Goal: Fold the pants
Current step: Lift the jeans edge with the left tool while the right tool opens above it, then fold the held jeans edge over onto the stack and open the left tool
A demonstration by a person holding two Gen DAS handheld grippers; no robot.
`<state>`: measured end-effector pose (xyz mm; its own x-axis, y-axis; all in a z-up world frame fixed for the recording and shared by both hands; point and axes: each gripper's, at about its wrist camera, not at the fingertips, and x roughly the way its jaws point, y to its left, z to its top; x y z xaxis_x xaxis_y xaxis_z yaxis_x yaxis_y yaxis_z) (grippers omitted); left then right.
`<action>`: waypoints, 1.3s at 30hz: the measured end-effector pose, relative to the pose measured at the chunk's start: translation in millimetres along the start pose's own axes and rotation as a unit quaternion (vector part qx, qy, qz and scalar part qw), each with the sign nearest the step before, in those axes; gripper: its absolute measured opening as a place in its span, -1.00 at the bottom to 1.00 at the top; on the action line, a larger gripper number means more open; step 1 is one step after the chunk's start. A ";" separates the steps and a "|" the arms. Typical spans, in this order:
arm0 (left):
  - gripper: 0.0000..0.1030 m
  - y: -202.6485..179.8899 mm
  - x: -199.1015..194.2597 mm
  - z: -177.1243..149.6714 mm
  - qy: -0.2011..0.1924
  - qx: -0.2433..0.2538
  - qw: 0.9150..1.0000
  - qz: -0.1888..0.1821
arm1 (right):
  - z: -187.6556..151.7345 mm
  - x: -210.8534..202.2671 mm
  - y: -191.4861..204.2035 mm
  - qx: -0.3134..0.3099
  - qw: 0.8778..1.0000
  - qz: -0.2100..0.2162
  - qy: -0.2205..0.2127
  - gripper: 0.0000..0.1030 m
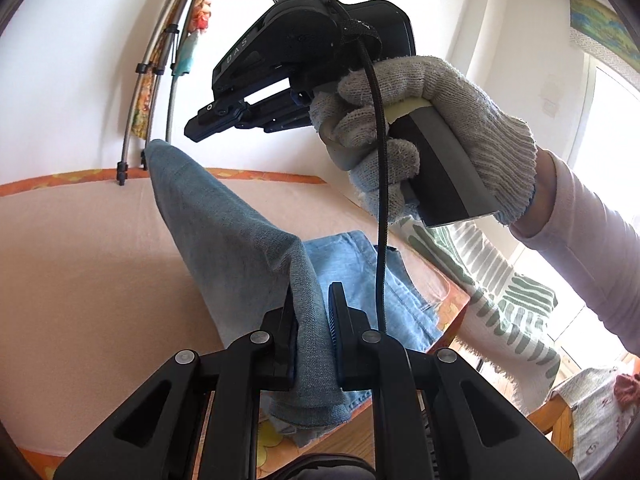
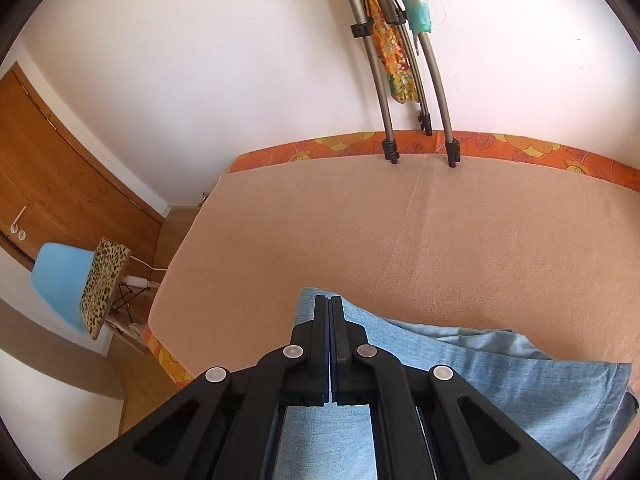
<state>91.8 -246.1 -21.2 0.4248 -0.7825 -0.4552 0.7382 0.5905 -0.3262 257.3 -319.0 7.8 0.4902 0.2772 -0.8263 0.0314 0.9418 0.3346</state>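
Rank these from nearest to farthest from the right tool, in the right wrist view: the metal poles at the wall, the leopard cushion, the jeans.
From the right tool:
1. jeans, directly beneath it, on the bed.
2. leopard cushion, left, beside the bed.
3. metal poles, ahead, leaning on the wall.

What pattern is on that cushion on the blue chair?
Leopard print on the cushion, tan with dark spots, best seen in the right wrist view.
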 end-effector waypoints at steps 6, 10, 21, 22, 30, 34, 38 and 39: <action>-0.78 -20.6 20.2 3.8 0.009 0.013 1.000 -0.026 | -14.5 -23.2 -32.8 -0.013 1.000 -0.002 0.016 0.03; -0.78 -35.9 37.5 6.4 0.014 0.020 0.999 -0.040 | -26.9 -43.4 -58.3 -0.011 0.999 0.020 0.024 0.12; -0.92 -83.5 79.3 3.9 0.041 0.081 0.993 -0.078 | -58.6 -54.8 -142.8 0.020 0.996 -0.070 0.045 -0.93; -0.92 -83.3 79.7 3.2 0.046 0.085 0.993 -0.074 | -62.1 -54.8 -148.3 0.022 0.996 -0.071 0.045 -0.93; -0.88 -42.6 86.4 -8.6 0.110 0.063 0.991 -0.030 | -81.0 -36.0 -194.4 0.057 0.996 -0.055 0.030 -0.94; -0.79 -21.1 89.9 -14.8 0.133 0.067 0.989 -0.001 | -88.6 -29.8 -211.8 0.067 0.997 -0.027 0.017 -0.78; -0.78 0.0 86.8 -22.8 0.142 0.048 0.989 0.018 | -103.9 -27.0 -225.2 0.079 0.997 -0.011 0.016 -0.16; -0.78 5.1 84.7 -24.1 0.142 0.043 0.989 0.022 | -109.8 -26.2 -226.4 0.080 0.997 -0.004 0.017 -0.16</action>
<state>118.9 -304.6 -81.3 0.3029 -0.6619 -0.6856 0.7693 0.5944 -0.2341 141.8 -518.6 -96.1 0.4592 0.2786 -0.8435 0.1755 0.9024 0.3936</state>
